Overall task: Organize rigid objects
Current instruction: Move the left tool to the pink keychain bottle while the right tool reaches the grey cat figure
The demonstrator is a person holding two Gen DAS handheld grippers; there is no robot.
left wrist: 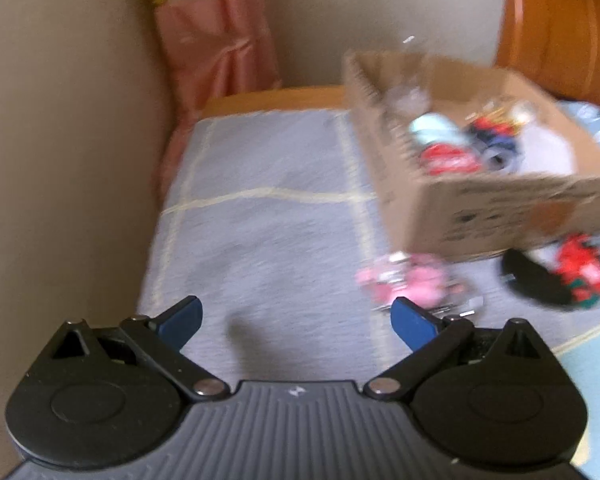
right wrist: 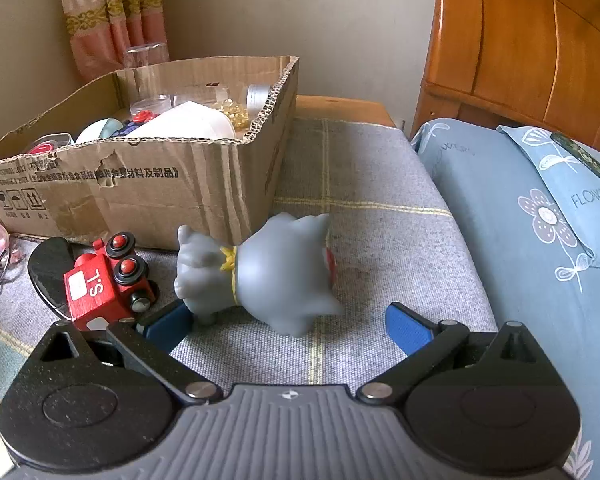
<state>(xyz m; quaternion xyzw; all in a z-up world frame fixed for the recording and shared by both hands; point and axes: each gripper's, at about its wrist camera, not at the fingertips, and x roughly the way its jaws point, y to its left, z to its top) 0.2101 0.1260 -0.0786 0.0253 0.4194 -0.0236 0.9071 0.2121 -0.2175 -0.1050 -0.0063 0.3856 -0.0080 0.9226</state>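
Right tool (right wrist: 288, 322) spread around grey figure (right wrist: 260, 268), left tool (left wrist: 296, 322) spread, empty. Risk: rounded figure slipping, left finger nudging red train (right wrist: 108, 280).

In front of my right claw (right wrist: 286, 326) a grey toy figure (right wrist: 268, 268) lies on its side on the grey checked blanket, a yellow collar round its neck and a bit of red showing on its far side. To its left a red toy train (right wrist: 104, 280) with black wheels and red hubs lies tipped over, resting against a black curved object (right wrist: 48, 268). Behind them stands an open cardboard box (right wrist: 140, 176), torn along its near rim, holding clear jars, a white container and small red and blue pieces. A pink trinket (left wrist: 408, 280) lies just beside the box's corner.
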